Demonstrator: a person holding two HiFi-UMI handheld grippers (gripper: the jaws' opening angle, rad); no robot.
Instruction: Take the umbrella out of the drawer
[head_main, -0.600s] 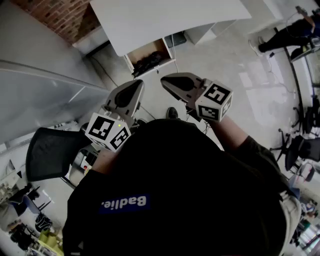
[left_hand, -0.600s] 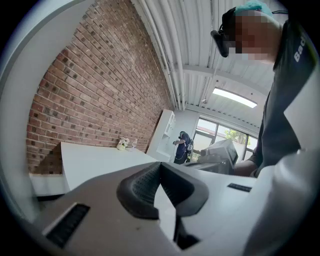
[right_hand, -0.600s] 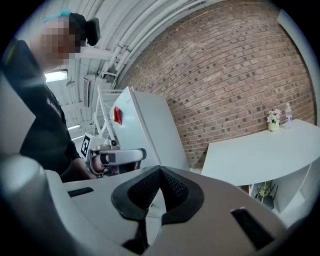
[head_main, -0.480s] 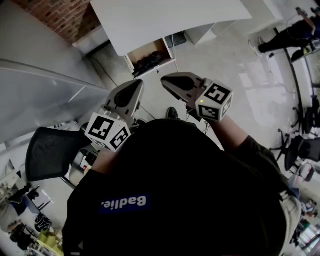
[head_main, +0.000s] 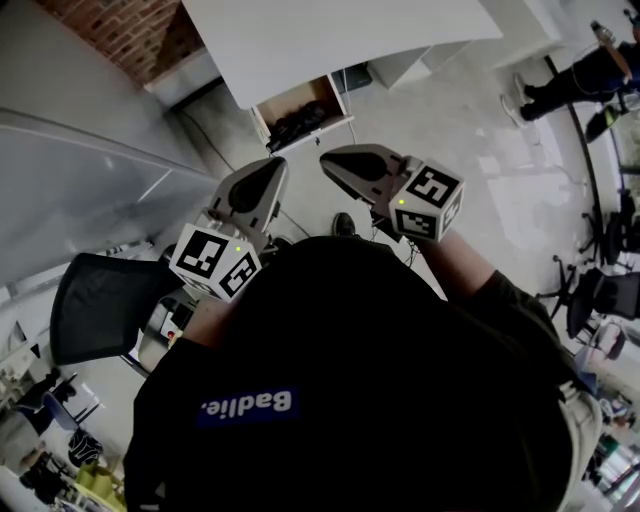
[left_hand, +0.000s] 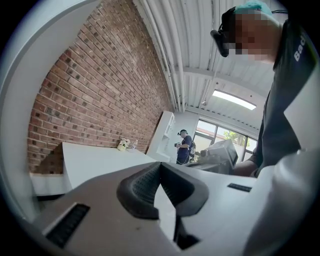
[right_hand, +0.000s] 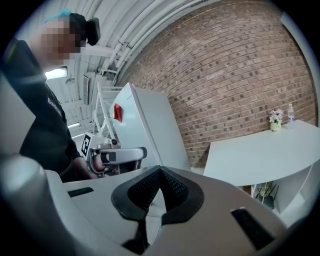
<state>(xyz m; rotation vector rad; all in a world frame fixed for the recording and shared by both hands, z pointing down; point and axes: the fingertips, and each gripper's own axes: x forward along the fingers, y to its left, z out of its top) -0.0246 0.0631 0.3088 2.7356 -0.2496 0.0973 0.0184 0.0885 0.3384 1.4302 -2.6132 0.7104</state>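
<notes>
An open drawer (head_main: 314, 130) sticks out under the white table (head_main: 330, 40) in the head view. A dark bundle, which looks like the umbrella (head_main: 298, 122), lies inside it. Both grippers hang side by side in the air in front of the person's chest, well short of the drawer. My left gripper (head_main: 272, 168) is shut with nothing between its pads, as the left gripper view (left_hand: 160, 165) also shows. My right gripper (head_main: 328, 160) is shut and empty too, with its pads meeting in the right gripper view (right_hand: 160, 169). Neither gripper touches anything.
A brick wall (head_main: 120, 30) stands behind the table, and a grey partition (head_main: 90, 190) runs along the left. A black office chair (head_main: 105, 305) is at the lower left. More chairs (head_main: 600, 300) and another person (head_main: 580, 70) are at the right. Pale floor (head_main: 480, 170) lies between.
Both grippers hold the same place and stay shut. Only the distant person at the far right has shifted a little.
</notes>
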